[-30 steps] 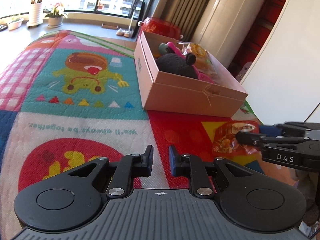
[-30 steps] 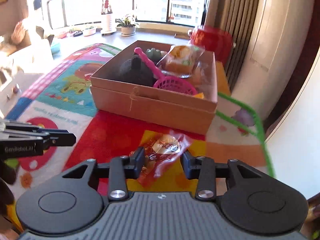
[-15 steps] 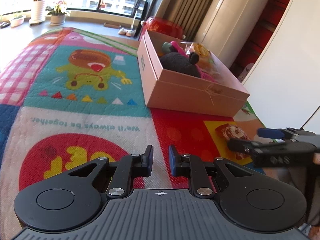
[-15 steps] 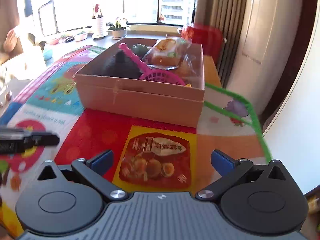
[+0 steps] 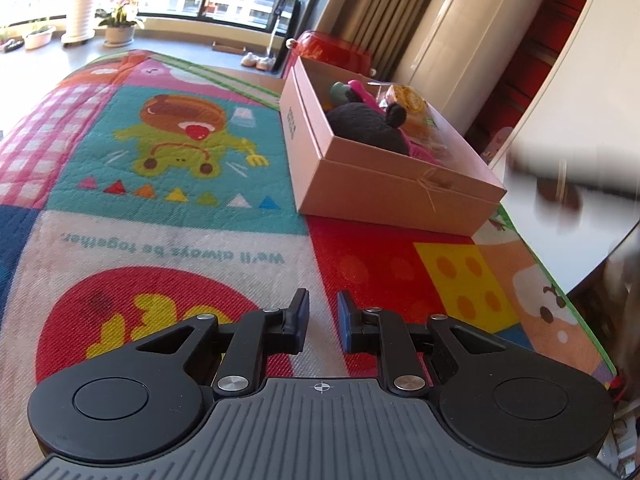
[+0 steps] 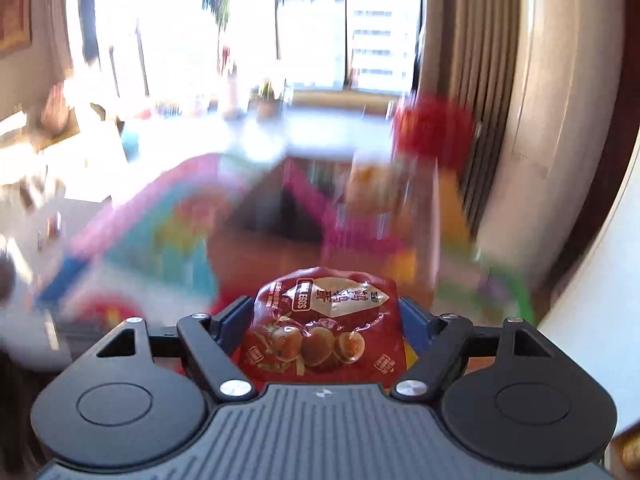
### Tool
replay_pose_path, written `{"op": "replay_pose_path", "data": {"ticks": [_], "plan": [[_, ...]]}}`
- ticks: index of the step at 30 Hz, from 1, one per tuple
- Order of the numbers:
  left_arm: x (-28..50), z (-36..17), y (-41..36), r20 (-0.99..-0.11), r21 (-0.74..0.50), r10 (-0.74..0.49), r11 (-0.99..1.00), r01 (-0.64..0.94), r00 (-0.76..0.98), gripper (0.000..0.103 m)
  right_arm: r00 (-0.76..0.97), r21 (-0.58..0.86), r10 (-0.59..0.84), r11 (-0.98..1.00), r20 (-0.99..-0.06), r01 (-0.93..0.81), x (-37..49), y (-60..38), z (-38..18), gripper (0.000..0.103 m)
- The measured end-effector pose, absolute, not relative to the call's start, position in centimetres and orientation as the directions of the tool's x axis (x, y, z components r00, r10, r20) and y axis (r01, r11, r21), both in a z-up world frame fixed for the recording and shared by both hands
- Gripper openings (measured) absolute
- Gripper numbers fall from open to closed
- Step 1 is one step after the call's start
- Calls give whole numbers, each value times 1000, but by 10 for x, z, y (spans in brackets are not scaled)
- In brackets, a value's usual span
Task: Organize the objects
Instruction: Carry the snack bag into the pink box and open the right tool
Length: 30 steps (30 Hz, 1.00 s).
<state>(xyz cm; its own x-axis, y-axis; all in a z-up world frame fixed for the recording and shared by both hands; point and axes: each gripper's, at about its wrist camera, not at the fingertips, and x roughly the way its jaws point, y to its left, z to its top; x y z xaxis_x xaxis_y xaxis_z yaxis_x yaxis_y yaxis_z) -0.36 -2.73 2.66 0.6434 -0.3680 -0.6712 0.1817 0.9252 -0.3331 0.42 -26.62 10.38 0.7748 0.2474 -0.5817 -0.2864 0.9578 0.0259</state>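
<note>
My right gripper (image 6: 324, 316) is shut on a red packet of quail eggs (image 6: 320, 328) and holds it up in the air; the background is blurred by motion. The pink cardboard box (image 5: 392, 188) stands on the play mat and holds a black plush toy (image 5: 368, 128), a pink scoop and a wrapped bun (image 5: 408, 100). The box shows blurred ahead in the right wrist view (image 6: 256, 256). My left gripper (image 5: 322, 316) hovers low over the mat, short of the box, its jaws nearly closed with nothing between them. The right gripper appears as a blur (image 5: 568, 184) at the right edge.
A colourful play mat (image 5: 160, 200) covers the floor. A red container (image 5: 332, 46) stands behind the box. White cabinets (image 5: 580, 120) and curtains line the right side. Potted plants (image 5: 118, 28) stand by the window at the back.
The right gripper opened over the packet on the mat half a second ago, then closed on it and lifted it quickly. The packet has left the mat. The left gripper barely moved.
</note>
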Motion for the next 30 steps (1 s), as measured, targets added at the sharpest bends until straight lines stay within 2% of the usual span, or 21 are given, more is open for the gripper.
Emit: {"op": "replay_pose_path", "data": {"ticks": [3,5,7,12,15,17,19,22,24,26,27,30], "plan": [[-1,31,-34,-673,-323,-371,926,197,640,18,827,46,251,963,-502,-264,36,-261,138,82],[0,36,-36,-669,-310,-367,928,206,646,18,807,99,297,953,-510,-287,63,-261,146,88],[2,44,-34,-659,-297,-359,931,210,660,18,804,127,274,961,-527,-244,78,-265,146,88],[27,67,-24,-604,-318,-355,928,193,713,18,826,45,220,972,-518,-230,48,-290,120,88],[55,77,-26,-574,-349,-366,919,185,732,18,810,-20,203,966,-549,-256,31,-299,94,88],[77,78,-32,-593,-343,-345,926,159,728,18,799,-58,178,965,-574,-256,25,-300,77,88],[95,75,-41,-627,-278,-278,953,124,728,18,788,-66,159,967,-595,-245,26,-304,65,86],[113,64,-51,-675,-196,-209,975,101,707,39,772,-60,149,970,-618,-235,36,-302,53,73],[117,58,-50,-686,-161,-163,984,71,709,67,769,-87,125,969,-627,-229,43,-297,46,57],[116,55,-41,-675,-134,-114,991,31,729,87,765,-107,106,969,-635,-224,50,-290,42,55],[116,54,-36,-667,-125,-92,992,11,739,93,758,-96,118,968,-641,-232,53,-287,41,55],[119,51,-14,-645,-108,-30,993,-51,764,97,755,-98,133,963,-642,-253,64,-267,41,55]]}}
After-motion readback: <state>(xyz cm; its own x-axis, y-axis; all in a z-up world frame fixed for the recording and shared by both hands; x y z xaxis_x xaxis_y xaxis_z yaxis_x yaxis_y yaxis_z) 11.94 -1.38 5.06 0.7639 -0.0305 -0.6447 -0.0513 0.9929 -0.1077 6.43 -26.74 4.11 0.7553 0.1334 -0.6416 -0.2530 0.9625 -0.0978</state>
